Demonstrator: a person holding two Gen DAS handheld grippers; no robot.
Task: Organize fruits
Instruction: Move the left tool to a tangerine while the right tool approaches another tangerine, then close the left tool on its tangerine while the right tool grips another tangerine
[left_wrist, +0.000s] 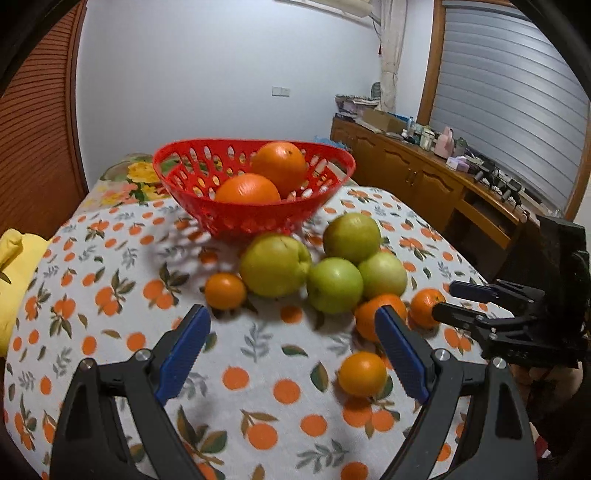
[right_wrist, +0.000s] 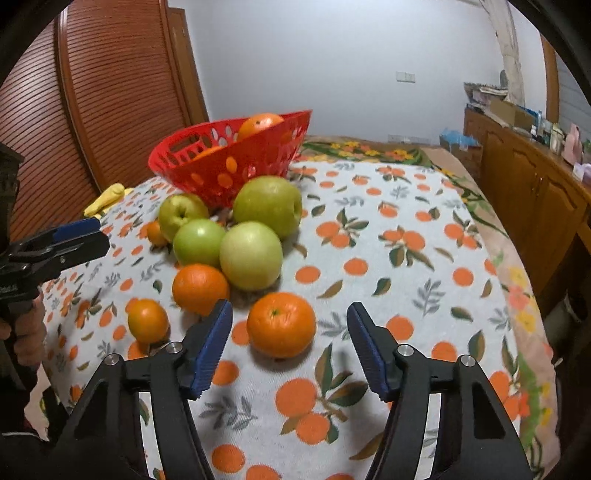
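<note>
Fruit on a cloth-covered table (right_wrist: 424, 206), cloth white with printed oranges and leaves.

Item: red perforated plastic basket (left_wrist: 258, 218), far side of the table, holding two large oranges (left_wrist: 280, 164).

Item: four green apples (right_wrist: 251, 254), clustered just in front of the basket, touching one another.

Item: loose small oranges, four counted. One lies to the left of the apples (left_wrist: 225, 290); two sit against the cluster's near right side; one sits alone nearer the table edge (left_wrist: 362, 373).

Item: right gripper (right_wrist: 288, 347), blue-padded, jaws spread wide, holding nothing. A round orange tangerine with a green stem scar (right_wrist: 281, 325) lies directly ahead of it, centred in the gap between the pads and not touching either. Being round, it has no long axis to line up with.

Item: left gripper (left_wrist: 291, 354), likewise wide open and empty. Only bare cloth lies between its pads; the lone orange sits just inside its right finger (left_wrist: 400, 354).

Judgement: the right gripper is the better placed. A short push forward and a squeeze should take the tangerine; the basket then lies beyond the apples, to its left.
</note>
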